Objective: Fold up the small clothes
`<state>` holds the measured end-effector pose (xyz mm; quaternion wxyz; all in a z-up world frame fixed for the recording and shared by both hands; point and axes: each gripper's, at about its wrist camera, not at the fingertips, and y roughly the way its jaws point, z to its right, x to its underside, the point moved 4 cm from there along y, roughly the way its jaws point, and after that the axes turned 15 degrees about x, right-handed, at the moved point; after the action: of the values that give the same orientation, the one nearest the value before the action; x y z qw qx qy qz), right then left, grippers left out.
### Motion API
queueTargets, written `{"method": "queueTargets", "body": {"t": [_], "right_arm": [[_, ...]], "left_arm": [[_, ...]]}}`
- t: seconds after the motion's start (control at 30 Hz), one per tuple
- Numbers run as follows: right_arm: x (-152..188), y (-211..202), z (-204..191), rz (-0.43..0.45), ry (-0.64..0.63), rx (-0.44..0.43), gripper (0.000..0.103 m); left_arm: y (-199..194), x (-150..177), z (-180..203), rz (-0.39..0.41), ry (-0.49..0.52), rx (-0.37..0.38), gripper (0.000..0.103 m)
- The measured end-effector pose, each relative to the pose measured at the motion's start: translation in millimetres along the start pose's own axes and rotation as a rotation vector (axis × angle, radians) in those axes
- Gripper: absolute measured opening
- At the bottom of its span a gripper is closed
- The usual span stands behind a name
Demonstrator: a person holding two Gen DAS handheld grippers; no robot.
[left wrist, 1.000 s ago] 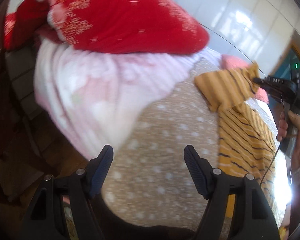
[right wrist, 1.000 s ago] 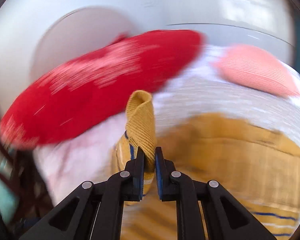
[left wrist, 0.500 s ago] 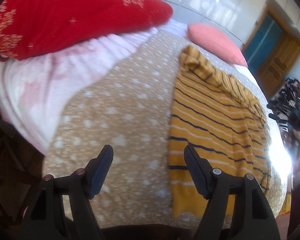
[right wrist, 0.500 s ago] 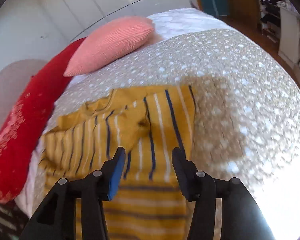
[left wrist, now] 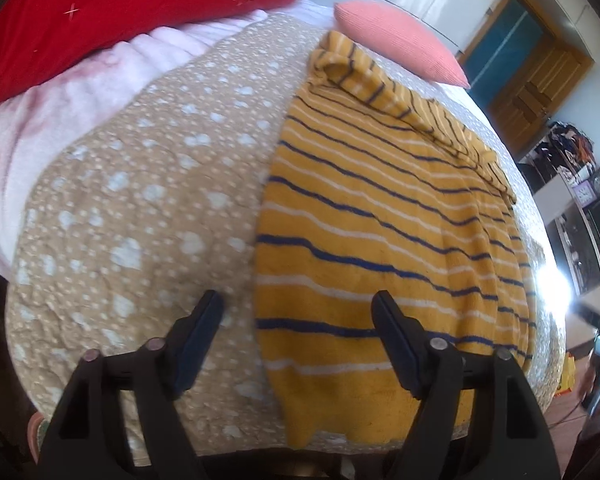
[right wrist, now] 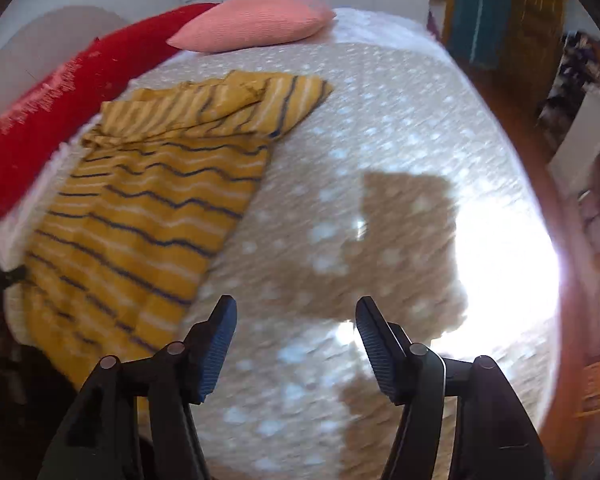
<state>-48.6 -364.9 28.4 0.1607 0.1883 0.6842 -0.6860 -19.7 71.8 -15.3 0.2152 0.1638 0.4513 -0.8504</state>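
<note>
A yellow shirt with blue and white stripes [left wrist: 380,216] lies spread on the bed, its sleeves folded across the top end. It also shows in the right wrist view [right wrist: 152,200] at the left. My left gripper [left wrist: 298,316] is open and empty, hovering over the shirt's near left hem edge. My right gripper [right wrist: 296,320] is open and empty, over bare bedspread to the right of the shirt.
The bed has a tan bedspread with white dots [left wrist: 140,184] [right wrist: 380,128]. A red pillow [left wrist: 100,8] [right wrist: 40,120] and a pink pillow [left wrist: 396,40] [right wrist: 256,20] lie at its head. A wooden door [left wrist: 536,80] and shelves stand to the right.
My right gripper let go of the shirt's sleeve, opened and drew back to the right. My left gripper swung from the bed's left side to the shirt's hem.
</note>
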Motion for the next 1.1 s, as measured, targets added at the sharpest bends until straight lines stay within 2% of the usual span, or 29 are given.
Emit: {"method": "queueTargets", "body": {"t": [0.07,0.2,0.23,0.27,0.4,0.53,0.57,0.6,0.63,0.67,0.7,0.8,0.97,1.03,1.1], "right_arm": [[25.8,4.5,-21.9,-0.025,0.029,-0.123,0.068],[51.8,8.3,-64.5,-0.002,0.050,-0.227,0.069],[54.1,8.0,-72.1,0.004,0.059,-0.261,0.069],[58.4,7.4,-80.0,0.008,0.067,-0.294,0.069],[70.0,21.0,-108.4,0.034,0.078,-0.324,0.069],[81.2,33.2,-116.3,0.029,0.177,-0.424,0.069],[82.1,37.6,-120.3,0.028,0.194,-0.437,0.067],[84.1,40.7,-122.1,0.027,0.207,-0.424,0.054],[85.0,43.6,-121.8,0.022,0.215,-0.384,0.042],[84.5,44.4,-118.9,0.017,0.224,-0.363,0.017],[82.7,42.9,-113.4,0.017,0.257,-0.387,0.011],[82.5,24.2,-103.5,0.068,0.301,-0.405,0.010],[98.6,-33.5,-94.8,0.150,0.235,-0.426,0.008],[107.1,-47.2,-91.8,0.160,0.235,-0.447,0.008],[112.9,-50.2,-89.4,0.153,0.223,-0.433,0.008]], "left_arm": [[2.1,4.7,6.2,0.003,0.015,0.017,0.081],[6.0,17.5,17.1,-0.015,0.036,0.056,0.081],[5.7,20.3,19.3,-0.017,0.033,0.078,0.079],[5.0,23.9,22.7,-0.025,0.028,0.118,0.073],[1.4,29.5,23.8,-0.022,0.009,0.188,0.069],[2.4,28.8,13.3,-0.010,-0.058,0.254,0.069],[3.0,27.8,13.2,-0.013,-0.063,0.255,0.069],[3.3,26.7,15.0,-0.018,-0.055,0.236,0.065],[3.1,26.4,16.8,-0.021,-0.041,0.196,0.040],[3.1,26.1,17.4,-0.027,-0.025,0.130,0.008],[1.9,25.7,17.3,-0.033,-0.030,0.110,0.009],[-12.5,26.0,17.7,-0.001,-0.074,0.149,0.009],[-58.6,40.7,45.5,0.071,-0.014,0.172,0.009],[-71.8,49.0,55.6,0.085,0.007,0.188,0.009],[-74.1,54.1,61.5,0.083,0.026,0.181,0.009]]}}
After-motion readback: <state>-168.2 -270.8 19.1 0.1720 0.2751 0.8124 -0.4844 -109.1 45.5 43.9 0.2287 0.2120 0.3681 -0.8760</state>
